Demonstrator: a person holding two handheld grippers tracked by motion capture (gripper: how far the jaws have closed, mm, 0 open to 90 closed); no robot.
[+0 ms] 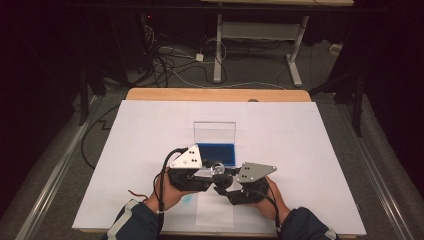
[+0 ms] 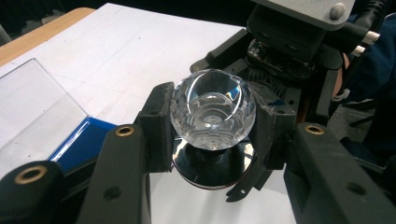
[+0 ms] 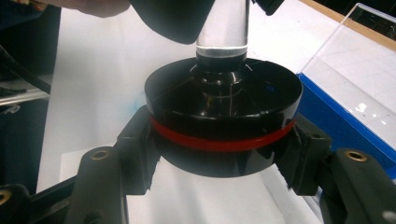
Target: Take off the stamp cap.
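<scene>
A faceted clear crystal ball [image 2: 212,109] tops a clear stem [image 3: 222,28] that goes into a round black base [image 3: 223,102] with a red ring [image 3: 219,142]. My left gripper [image 2: 215,122] is shut on the ball, jaws pressed to both its sides. My right gripper [image 3: 222,142] is shut on the black base, clamping its rim. In the high view both grippers meet at the table's near middle, the left gripper [image 1: 212,172] beside the right gripper [image 1: 226,186], with the ball [image 1: 218,168] between them, held above the white sheet.
An open blue box [image 1: 216,154] with an upright clear lid [image 1: 215,132] stands just beyond the grippers. A white sheet [image 1: 300,150] covers the wooden table [image 1: 150,94]. Cables and a desk frame [image 1: 260,30] are on the floor beyond.
</scene>
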